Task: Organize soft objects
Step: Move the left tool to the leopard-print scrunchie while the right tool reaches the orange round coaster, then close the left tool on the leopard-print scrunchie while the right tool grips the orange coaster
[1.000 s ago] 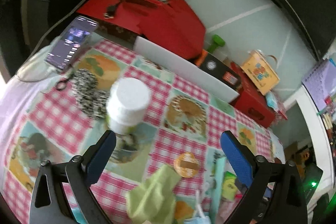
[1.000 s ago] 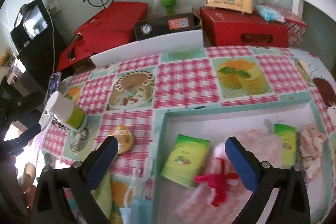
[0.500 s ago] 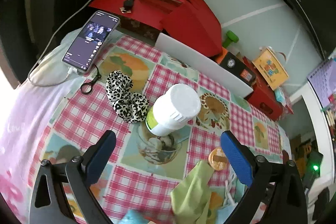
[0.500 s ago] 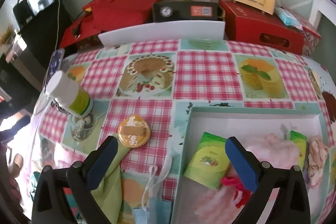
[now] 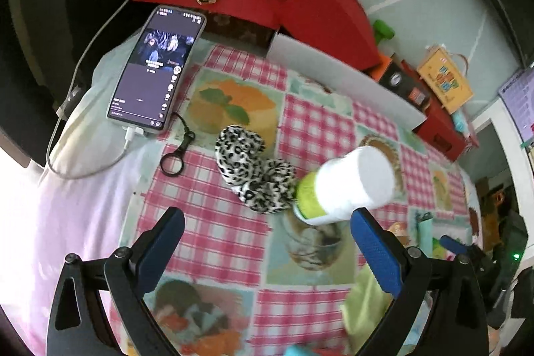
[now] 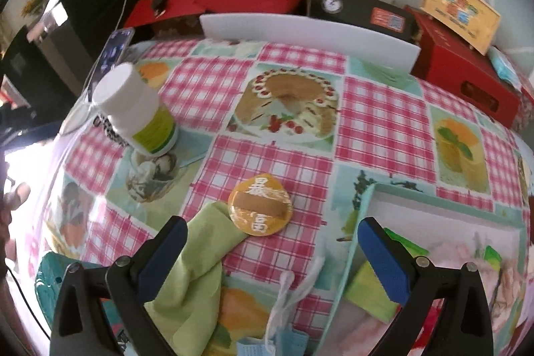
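Leopard-print scrunchie is lying on the checked tablecloth, touching the white-capped bottle beside it. I am holding my left gripper wide open and empty just short of it. My right gripper, also gaping and empty, is hovering over the green cloth. Closing carelessly, I risk toppling the bottle.

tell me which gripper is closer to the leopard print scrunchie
Left. The left gripper is open just short of the leopard print scrunchie. The right gripper hangs over the green cloth, across the white bottle from it.
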`<state>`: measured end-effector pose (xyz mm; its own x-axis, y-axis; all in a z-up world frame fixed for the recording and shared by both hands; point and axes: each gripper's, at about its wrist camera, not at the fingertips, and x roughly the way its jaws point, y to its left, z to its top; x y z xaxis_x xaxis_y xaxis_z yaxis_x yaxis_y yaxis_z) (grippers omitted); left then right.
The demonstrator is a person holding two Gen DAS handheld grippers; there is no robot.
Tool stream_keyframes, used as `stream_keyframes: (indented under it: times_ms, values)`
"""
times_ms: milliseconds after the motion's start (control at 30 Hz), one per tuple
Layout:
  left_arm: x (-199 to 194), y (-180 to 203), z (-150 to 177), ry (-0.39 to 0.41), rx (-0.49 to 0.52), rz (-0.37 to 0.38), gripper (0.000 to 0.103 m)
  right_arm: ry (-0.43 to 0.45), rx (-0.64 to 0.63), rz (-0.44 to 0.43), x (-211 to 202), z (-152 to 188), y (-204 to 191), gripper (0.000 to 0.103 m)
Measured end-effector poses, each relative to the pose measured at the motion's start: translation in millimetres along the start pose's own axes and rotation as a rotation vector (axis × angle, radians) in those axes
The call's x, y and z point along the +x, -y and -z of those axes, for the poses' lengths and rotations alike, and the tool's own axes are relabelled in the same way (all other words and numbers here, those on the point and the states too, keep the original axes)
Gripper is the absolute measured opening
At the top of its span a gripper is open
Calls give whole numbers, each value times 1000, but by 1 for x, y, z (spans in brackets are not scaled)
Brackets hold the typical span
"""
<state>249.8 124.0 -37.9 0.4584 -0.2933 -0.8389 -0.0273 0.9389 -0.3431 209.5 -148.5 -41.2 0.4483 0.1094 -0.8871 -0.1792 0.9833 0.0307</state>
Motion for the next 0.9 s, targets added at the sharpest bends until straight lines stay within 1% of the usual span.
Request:
stream_keyframes:
  times_ms: [100,233,300,467,533,600,633,667,700,800,867,900]
  values:
    - [11,-8,-5,-31,-14,6,100,-25,-26,-2,4,-5,-5,103]
    - [25,-15,-12,-74,-53,16,100,-61,2,-61,12,-12,-5,103]
    - [32,-17,-15,-89,-63,22,100,-64,-4,-56,16,-15,-6,103]
    - [43,-17,-21,-117,-52,-23,99,-89,-36,-30,28,-19,-10,103]
    - [46,-17,-24,-119,-52,-23,98,-97,-39,-23,32,-20,-9,102]
    - [48,-16,-25,-118,-51,-24,94,-104,-29,-27,37,-21,-7,99]
    - [49,-16,-26,-120,-49,-24,87,-108,-26,-32,39,-21,-6,94]
    - [51,-15,-26,-123,-48,-25,80,-112,-26,-35,41,-21,-6,91]
    - [54,-15,-26,-128,-49,-27,77,-120,-32,-35,44,-21,-6,88]
    - [59,-13,-25,-134,-49,-25,72,-132,-50,-21,49,-19,-8,84]
    - [62,-13,-24,-138,-51,-23,61,-139,-51,-21,53,-19,-7,80]
    - [64,-13,-24,-142,-51,-23,58,-141,-49,-22,54,-18,-7,77]
